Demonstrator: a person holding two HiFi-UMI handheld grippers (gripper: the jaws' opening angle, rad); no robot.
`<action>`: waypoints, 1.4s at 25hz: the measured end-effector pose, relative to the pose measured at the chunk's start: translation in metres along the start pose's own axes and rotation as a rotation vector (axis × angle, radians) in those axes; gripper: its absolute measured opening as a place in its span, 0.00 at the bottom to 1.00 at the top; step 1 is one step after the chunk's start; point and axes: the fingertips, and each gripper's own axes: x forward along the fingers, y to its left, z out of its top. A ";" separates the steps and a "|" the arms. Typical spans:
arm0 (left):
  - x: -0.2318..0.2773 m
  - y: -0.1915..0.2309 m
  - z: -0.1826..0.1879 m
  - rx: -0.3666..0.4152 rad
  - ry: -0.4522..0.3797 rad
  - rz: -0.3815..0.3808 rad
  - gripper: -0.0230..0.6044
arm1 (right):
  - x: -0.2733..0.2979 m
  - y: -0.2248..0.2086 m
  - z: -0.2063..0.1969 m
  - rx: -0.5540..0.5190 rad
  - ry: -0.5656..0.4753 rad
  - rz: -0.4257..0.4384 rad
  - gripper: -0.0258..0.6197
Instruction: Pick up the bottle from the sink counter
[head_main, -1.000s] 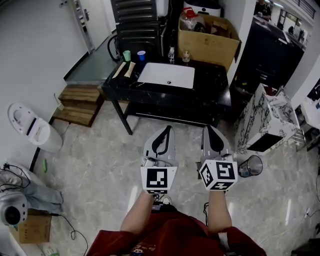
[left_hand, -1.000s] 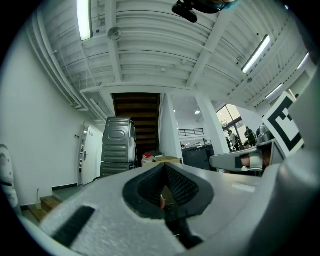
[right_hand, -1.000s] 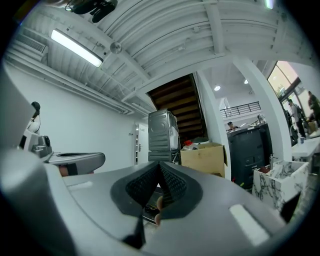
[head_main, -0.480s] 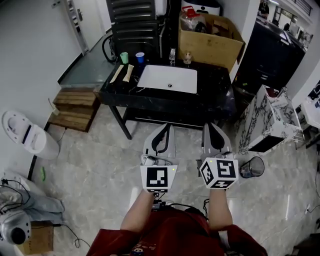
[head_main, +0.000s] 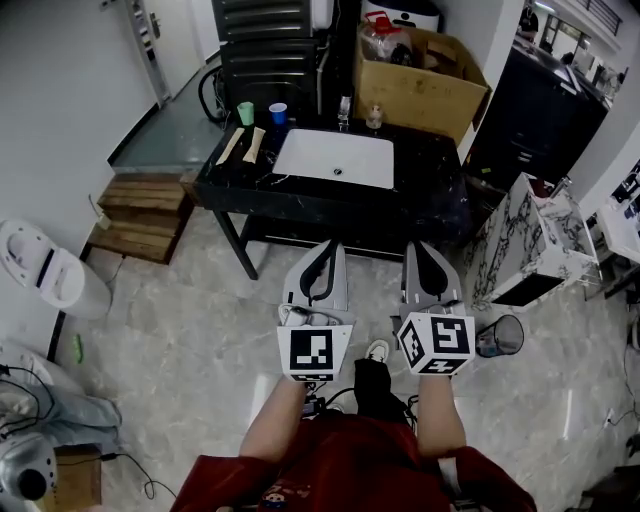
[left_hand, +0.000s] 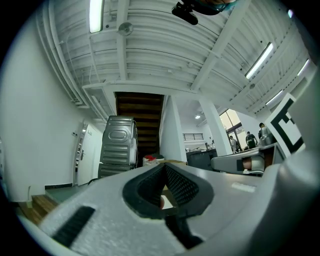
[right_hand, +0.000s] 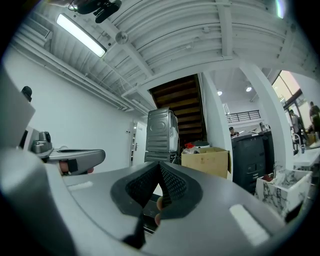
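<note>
The approach is in hand, as I judge it: nothing is grasped, and the person stands on the marble floor (head_main: 170, 330), well apart from the black sink desk (head_main: 445, 175). A white basin (head_main: 335, 158) is sunk into the desk's top.

Both forearms reach forward from the body, side by side and level, and both point at the desk. The left gripper (head_main: 333, 248) and the right gripper (head_main: 418, 248) are both clenched. Their tips meet with nothing between them, and only the far room shows through the oval gap behind the tips.

The bottle (head_main: 345, 110) stands upright at the desk's back rim, just behind the basin. A second small bottle-like thing (head_main: 374, 117) stands just to its right, and I cannot tell which one the task means.

The next move probably calls for walking closer. One gripper would then have to unclench and reach across the basin to the back rim.
</note>
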 end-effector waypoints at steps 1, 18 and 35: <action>0.001 0.001 -0.002 0.002 0.004 -0.001 0.04 | 0.002 0.000 0.000 -0.004 -0.002 0.001 0.04; 0.116 0.013 -0.045 0.030 0.037 -0.002 0.04 | 0.102 -0.071 -0.024 0.048 -0.025 -0.015 0.04; 0.337 0.035 -0.076 0.043 0.044 0.033 0.04 | 0.297 -0.193 -0.032 0.076 -0.003 0.030 0.04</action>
